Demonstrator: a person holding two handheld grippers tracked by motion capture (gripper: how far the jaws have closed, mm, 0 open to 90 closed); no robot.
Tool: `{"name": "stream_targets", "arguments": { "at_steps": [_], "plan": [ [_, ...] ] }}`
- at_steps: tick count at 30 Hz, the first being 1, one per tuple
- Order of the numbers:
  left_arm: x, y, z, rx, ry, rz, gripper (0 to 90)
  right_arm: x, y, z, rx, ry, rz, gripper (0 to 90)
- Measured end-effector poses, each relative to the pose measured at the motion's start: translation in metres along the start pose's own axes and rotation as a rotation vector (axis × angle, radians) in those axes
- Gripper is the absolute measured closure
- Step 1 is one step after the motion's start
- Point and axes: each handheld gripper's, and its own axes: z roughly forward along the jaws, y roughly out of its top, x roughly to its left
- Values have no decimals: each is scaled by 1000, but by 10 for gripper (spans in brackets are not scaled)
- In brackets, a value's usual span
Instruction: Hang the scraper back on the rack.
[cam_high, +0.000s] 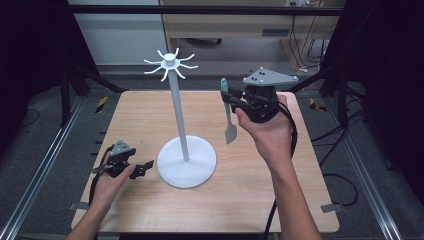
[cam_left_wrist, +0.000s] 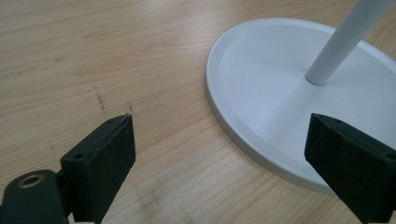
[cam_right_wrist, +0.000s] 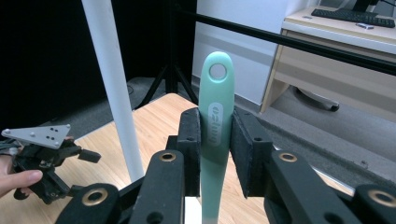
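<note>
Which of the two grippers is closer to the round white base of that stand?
The left. The left gripper sits low on the table right beside the white base, jaws open toward it. The right gripper is raised off to the other side, clamping a green spatula.

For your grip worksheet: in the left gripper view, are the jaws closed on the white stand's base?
No: the left gripper stands open, its jaws apart over the table beside the base.

raised lettering on the green spatula handle (cam_right_wrist: 216, 126), too blurred to read for certain
</note>
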Motion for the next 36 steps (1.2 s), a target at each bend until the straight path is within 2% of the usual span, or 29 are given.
{"name": "stream_targets", "arguments": {
  "at_steps": [14,36],
  "plan": [
    [0,0,1,2,-2,-1,84,9,8,0,-23,16,-2,742],
    [-1,0,1,6,-5,1,84,25,36,5,-67,91,-17,742]
  ]
}}
